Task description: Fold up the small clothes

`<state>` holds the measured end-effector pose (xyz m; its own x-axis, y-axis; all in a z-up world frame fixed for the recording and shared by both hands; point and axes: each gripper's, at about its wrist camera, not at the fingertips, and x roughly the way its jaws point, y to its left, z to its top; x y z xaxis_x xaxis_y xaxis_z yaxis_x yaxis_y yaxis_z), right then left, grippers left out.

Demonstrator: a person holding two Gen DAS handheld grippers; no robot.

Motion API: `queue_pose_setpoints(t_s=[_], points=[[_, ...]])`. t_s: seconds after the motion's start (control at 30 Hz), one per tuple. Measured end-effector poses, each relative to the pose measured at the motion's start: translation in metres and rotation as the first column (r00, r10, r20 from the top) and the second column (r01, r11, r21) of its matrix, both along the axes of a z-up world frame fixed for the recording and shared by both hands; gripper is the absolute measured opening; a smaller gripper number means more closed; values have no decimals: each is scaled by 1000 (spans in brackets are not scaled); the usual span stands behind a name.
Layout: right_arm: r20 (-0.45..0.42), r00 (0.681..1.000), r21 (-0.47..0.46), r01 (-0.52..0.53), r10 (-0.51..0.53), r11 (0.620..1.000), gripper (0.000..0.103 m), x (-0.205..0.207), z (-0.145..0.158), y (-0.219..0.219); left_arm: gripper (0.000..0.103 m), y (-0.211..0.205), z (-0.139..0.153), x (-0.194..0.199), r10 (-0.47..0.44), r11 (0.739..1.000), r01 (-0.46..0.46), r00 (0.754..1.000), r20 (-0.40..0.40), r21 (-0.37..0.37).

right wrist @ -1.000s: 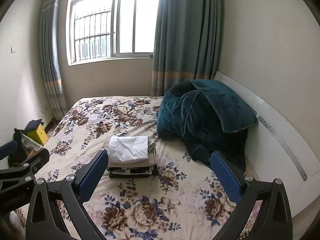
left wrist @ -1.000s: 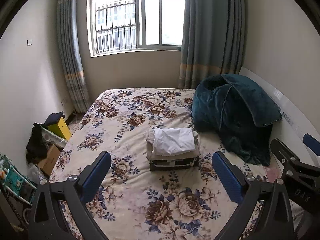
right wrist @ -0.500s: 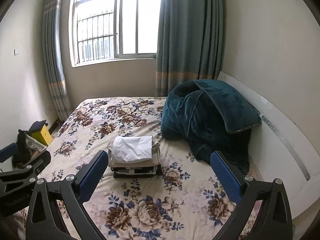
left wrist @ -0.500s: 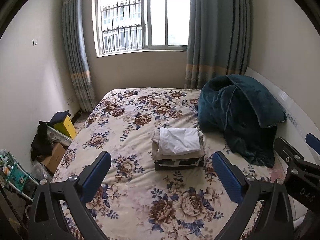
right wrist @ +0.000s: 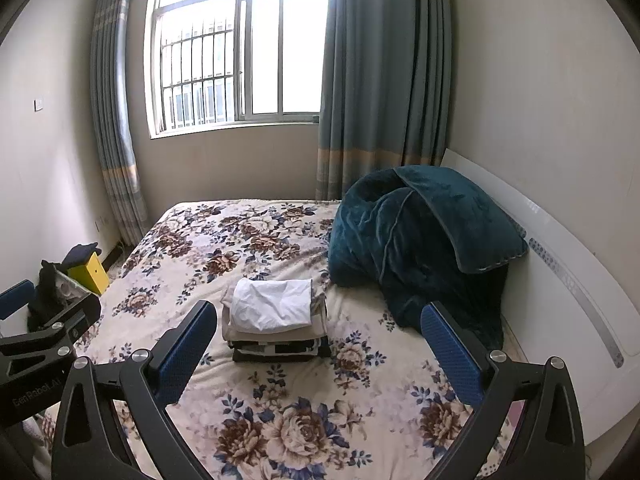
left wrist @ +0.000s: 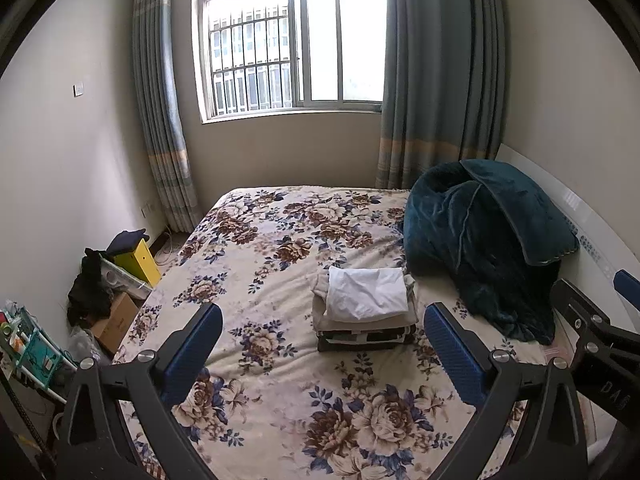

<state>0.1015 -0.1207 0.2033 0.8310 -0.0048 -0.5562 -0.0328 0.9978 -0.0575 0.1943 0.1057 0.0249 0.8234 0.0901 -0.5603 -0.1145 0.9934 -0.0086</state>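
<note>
A stack of folded clothes [left wrist: 366, 312] sits on the floral bed [left wrist: 280, 380], with a white garment [left wrist: 366, 292] on top, beige pieces under it and a dark one at the bottom. It also shows in the right wrist view [right wrist: 276, 328]. My left gripper [left wrist: 322, 348] is open and empty, held above the bed in front of the stack. My right gripper [right wrist: 318, 344] is open and empty too, also short of the stack. The right gripper's body shows at the right edge of the left view [left wrist: 592, 340].
A bunched teal blanket [left wrist: 484, 236] lies by the white headboard [right wrist: 568, 292], right of the stack. Boxes, a yellow box [left wrist: 138, 256] and dark bags stand on the floor left of the bed. A window and curtains are at the back.
Both grippers have drawn back and risen from the bed, so the stack looks smaller and farther. Both stay open and empty.
</note>
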Motion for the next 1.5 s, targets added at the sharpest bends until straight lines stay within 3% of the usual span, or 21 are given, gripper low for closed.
queue_pose_setpoints(t_s=[1.5], points=[[-4,1000,-2,-6,6,1000,103,-3,-8,6,103,5,-5,3,0,1000,-1,1000,-11,-2]])
